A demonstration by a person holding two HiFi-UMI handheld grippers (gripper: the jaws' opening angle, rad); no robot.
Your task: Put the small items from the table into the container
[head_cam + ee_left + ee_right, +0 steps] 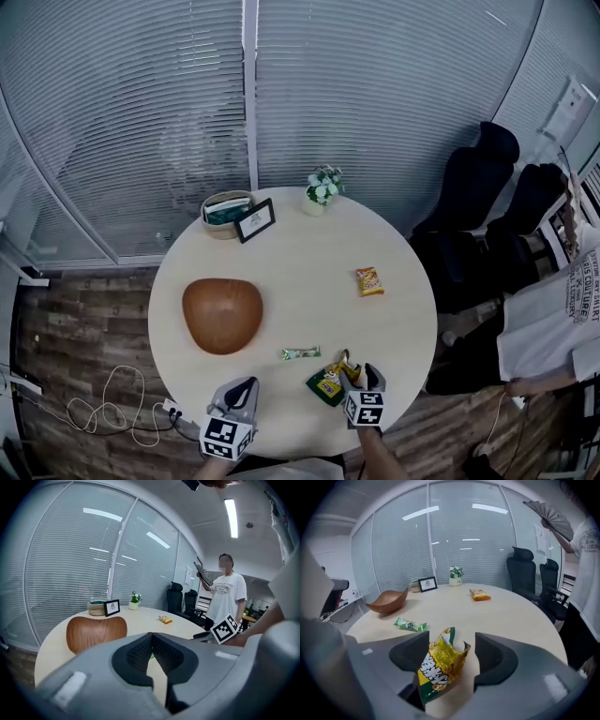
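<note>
Bench (281,281): round and pale. All three small things I can see lie on it.
Bowl (222,315): brown wood, on the left half of the bench. I see nothing inside it.
Right gripper (452,646): low at the near edge of the bench, its jaws wide apart. The yellow bag lies between them and is not squeezed. I think the step in hand is picking up this bag. The next move calls for me to press the jaws in on the bag's two long sides. Then I lift it and carry it left, over the bowl.
Left gripper (151,637): clenched, pads pressed together with nothing in them. It hangs at the near edge, close to the bowl side.
Yellow bag (438,665): flat on the bench by the near edge, well apart from the bowl. Its long way runs almost the way the right gripper looks, tipped a bit to the right. Its crinkled top end points away from me.
Orange bag (369,280): far right part of the bench. Its long way points away from me.
Green wrapper (301,353): between the bowl and the yellow bag. Its long way runs left to right.
</note>
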